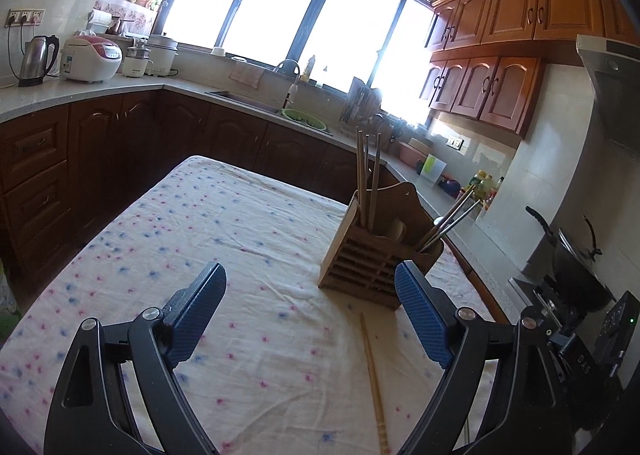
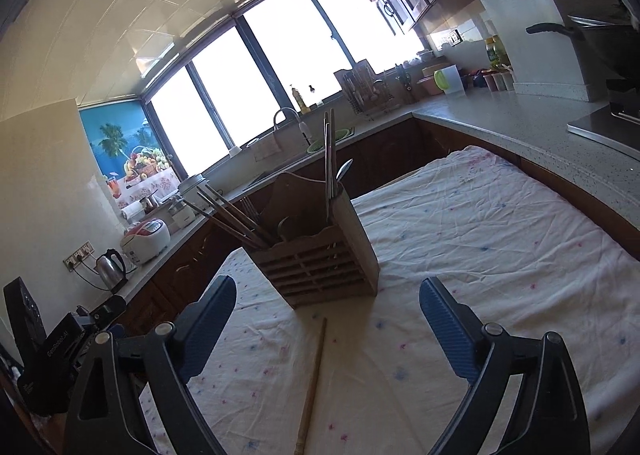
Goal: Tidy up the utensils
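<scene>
In the left wrist view, the left gripper (image 1: 310,297) stands wide open and empty above the dotted tablecloth (image 1: 240,223), and one wooden chopstick (image 1: 374,379) lies flat just before the wooden utensil holder (image 1: 376,255). In the right wrist view, the right gripper (image 2: 328,315) is also spread wide and empty, with the chopstick (image 2: 312,383) between its fingers but untouched. The chopstick seems light, stiff and thin, so I would pinch it near the middle.

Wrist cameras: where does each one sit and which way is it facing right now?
Left wrist: on the left gripper, angled down across the tablecloth; wooden holder ahead right; own open fingers show, plus the other gripper's body at right.
Right wrist: on the right gripper, angled down; holder ahead, slightly left; own open fingers show, other rig at lower left.
Shared: holder, loose chopstick on the cloth, window, sink faucet.
</scene>
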A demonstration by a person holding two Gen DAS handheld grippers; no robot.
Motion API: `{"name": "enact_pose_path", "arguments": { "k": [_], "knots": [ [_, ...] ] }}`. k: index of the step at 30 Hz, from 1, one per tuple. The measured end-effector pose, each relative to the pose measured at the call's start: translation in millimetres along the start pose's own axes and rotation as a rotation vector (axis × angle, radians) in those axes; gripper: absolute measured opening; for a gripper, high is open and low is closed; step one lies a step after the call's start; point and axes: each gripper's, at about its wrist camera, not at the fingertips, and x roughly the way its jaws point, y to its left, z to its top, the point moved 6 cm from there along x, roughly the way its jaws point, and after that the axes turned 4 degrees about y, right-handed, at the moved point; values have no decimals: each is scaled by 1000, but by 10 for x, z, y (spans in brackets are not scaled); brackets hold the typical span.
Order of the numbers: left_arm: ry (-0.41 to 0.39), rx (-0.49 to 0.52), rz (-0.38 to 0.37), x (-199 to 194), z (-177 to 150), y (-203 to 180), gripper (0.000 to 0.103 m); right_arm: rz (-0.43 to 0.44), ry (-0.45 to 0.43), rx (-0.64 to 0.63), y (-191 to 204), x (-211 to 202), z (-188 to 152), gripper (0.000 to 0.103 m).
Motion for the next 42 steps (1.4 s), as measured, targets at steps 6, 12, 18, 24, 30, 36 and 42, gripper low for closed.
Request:
{"name": "enact_pose_path", "arguments": {
  "k": [6,12,18,24,30,36,42],
  "knots": [
    [-16,11,7,-232,-103,59,92,-32,-13,-56,123,-192,-112,99],
    [-77,44,3,-550,-26,27,101,-40,-88,-162,414,-537,-8,102],
    [-165,141,60,-843,-84,-58,103,-52,-241,-292,691,-982,22,103],
    [-192,198,130,-917,-351,-4,103,-94,-250,-330,585,-1021,-305,103],
    [-176,215,162,-872,-640,63,103,-128,-231,-346,461,-1008,-621,103],
    [-186,304,198,-870,-826,-28,103,-142,-199,-345,389,-992,-796,103],
    [-164,328,209,-826,-937,-64,103,-155,-201,-356,350,-1009,-841,103]
  ]
}}
